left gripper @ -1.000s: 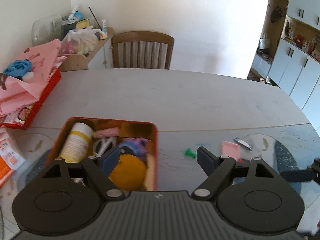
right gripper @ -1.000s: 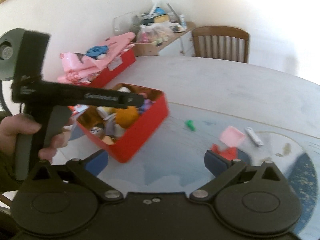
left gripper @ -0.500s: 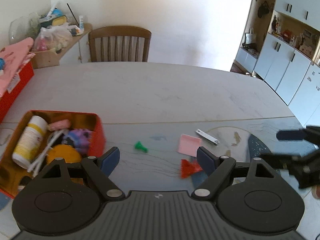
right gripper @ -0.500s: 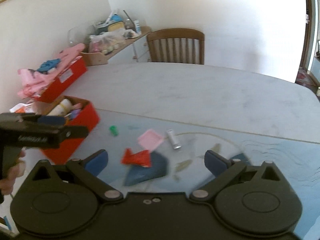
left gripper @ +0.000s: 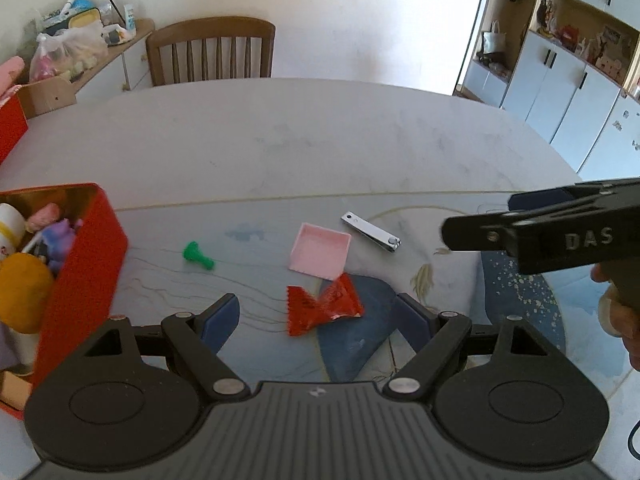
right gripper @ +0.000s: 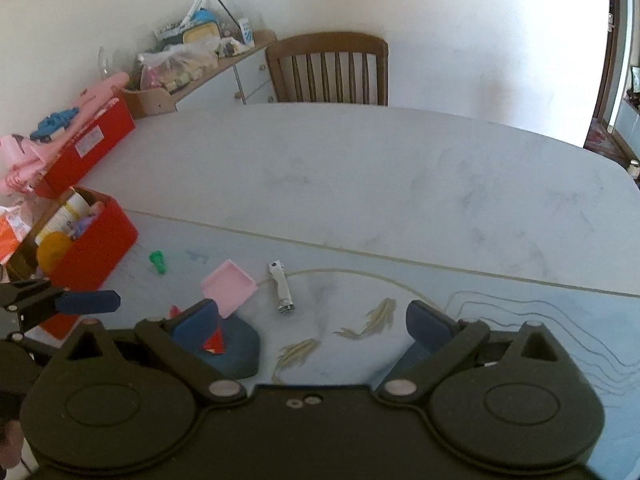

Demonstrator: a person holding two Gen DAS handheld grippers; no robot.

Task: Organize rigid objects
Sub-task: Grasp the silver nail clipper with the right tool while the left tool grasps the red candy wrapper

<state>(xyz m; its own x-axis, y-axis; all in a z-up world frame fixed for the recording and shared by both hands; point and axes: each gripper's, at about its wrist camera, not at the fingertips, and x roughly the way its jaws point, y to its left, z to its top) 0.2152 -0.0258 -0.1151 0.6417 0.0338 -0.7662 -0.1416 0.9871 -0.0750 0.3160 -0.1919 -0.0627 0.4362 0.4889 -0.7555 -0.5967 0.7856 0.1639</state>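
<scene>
Rigid objects, loose lot: four pieces lying on the table [left gripper: 320, 132], all forward of the two hand-held grippers.

Left gripper [left gripper: 320, 316]: jaws spread wide, nothing between them, held above the table. Its blue pads flank the red wrapper [left gripper: 322, 306] in the left wrist view.

Right gripper [right gripper: 316, 322]: jaws spread wide, empty, held above the table. Seen side-on at the right edge of the left wrist view.

Item 1. Red wrapper, crinkled, serrated edge, nearest the left gripper; lies partly on a dark blue printed patch of the table cover.
Item 2. Pink tray [left gripper: 320, 250], small, square, shallow, just beyond the wrapper and touching or overlapping its far corner. Nothing lies in it.
Item 3. Nail clipper [left gripper: 371, 232], metal, just right of the pink tray; in the right wrist view it lies ahead of the right gripper, between its pads [right gripper: 282, 286].
Item 4. Green piece [left gripper: 197, 255], small, flared at one end, lying on its side left of the tray, between tray and tin.

Container: red tin [left gripper: 86, 264], open, at the left table edge. Holds a yellow-orange ball [left gripper: 22, 292], a purple toy [left gripper: 60, 240], a white bottle [right gripper: 66, 216] with yellow band and a pink piece [left gripper: 44, 214]; other contents unclear.

Surroundings: wooden chair [left gripper: 210, 54] at the far side.
</scene>
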